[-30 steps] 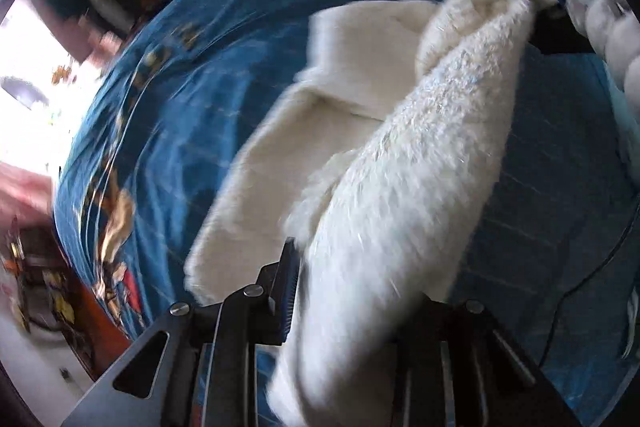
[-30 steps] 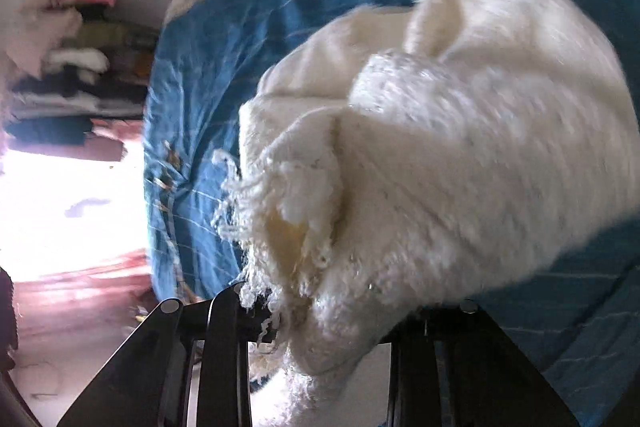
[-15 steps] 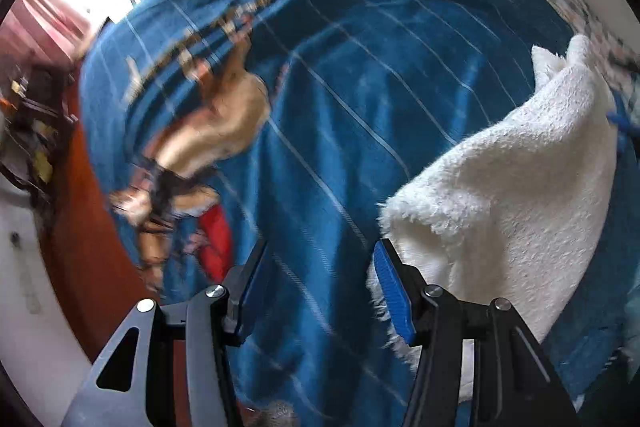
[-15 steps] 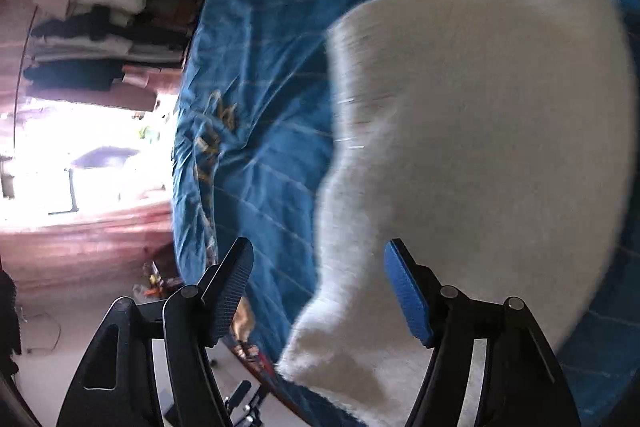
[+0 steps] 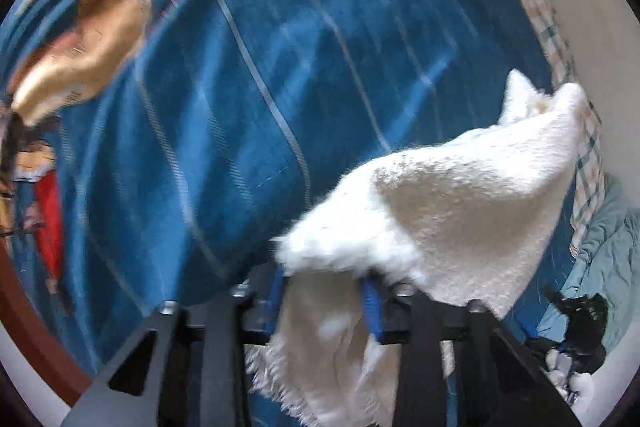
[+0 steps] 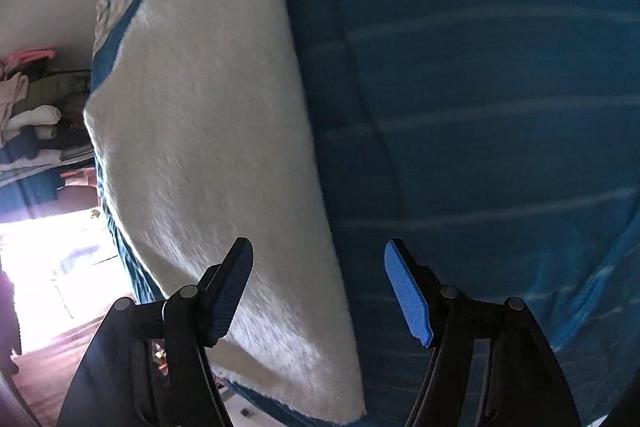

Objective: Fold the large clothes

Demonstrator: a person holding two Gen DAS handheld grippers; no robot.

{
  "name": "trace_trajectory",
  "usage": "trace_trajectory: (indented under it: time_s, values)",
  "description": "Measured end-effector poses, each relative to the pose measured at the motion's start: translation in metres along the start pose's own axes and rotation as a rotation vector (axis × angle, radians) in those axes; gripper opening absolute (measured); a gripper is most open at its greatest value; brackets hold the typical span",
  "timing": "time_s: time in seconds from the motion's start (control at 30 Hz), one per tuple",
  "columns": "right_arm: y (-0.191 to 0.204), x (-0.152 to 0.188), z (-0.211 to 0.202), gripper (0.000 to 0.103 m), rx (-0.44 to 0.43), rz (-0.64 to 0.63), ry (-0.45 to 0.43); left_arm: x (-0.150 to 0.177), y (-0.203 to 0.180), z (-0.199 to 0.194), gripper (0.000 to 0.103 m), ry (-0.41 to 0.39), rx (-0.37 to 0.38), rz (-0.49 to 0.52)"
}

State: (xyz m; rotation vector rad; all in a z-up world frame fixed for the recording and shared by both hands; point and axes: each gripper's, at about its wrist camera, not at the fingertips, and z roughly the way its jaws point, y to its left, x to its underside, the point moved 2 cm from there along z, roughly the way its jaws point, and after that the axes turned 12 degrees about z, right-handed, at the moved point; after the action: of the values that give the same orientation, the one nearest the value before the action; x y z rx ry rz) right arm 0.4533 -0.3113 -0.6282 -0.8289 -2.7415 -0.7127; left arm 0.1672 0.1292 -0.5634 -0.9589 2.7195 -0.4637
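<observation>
Left wrist view, blurred by motion. Far left: a tan and red picture [image 5: 80,39] printed on the blue bedspread [image 5: 248,99], which fills most of the view with thin pale stripes. Low centre: the left gripper [image 5: 324,291], its blue pads [image 5: 370,301] drawn in close on a corner of the white fluffy garment [image 5: 460,211]; the fabric bunches between the fingers and a fringed edge hangs down near the camera. So these tongs are nearly closed and have hold of the garment. From the grip the garment rises to the right and far, lifted off the bedspread, its far tip sticking up. Right edge: a strip of checked cloth [image 5: 560,67] along the wall, then a pale blue-green crumpled cloth [image 5: 608,251] near right, with a dark object [image 5: 584,319] on it that is too blurred to make out.

Right wrist view. Far left: a stack of folded clothes [image 6: 28,131] and a bright overexposed opening [image 6: 48,259]. Left of centre: the white garment [image 6: 208,131] lies flat on the blue bedspread [image 6: 480,107], running from near to far, one straight edge on its right side. Low centre: the right gripper [image 6: 320,291], fingers spread wide, holding nothing; its left pad [image 6: 230,291] sits over the garment, its right pad [image 6: 408,295] over bare bedspread. Whether the pad touches the fabric cannot be told.
</observation>
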Motion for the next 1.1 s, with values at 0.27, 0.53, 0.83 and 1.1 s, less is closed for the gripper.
trace_trajectory:
  time_s: [0.27, 0.53, 0.83, 1.1]
  values:
    - [-0.029, 0.107, 0.044, 0.074, 0.009, -0.054, 0.200, 0.033, 0.031, -0.055, 0.014, -0.030, -0.060, -0.033]
    - [-0.043, 0.164, 0.079, 0.013, 0.073, -0.044, 0.189, 0.007, 0.044, -0.069, 0.077, -0.131, -0.106, -0.036]
    - [-0.053, 0.163, 0.050, 0.009, 0.096, 0.013, 0.101, -0.010, -0.004, -0.010, 0.077, 0.007, -0.004, 0.157]
    - [-0.047, 0.156, 0.055, 0.009, 0.105, -0.001, 0.114, -0.001, -0.030, 0.008, 0.019, 0.019, -0.008, 0.288]
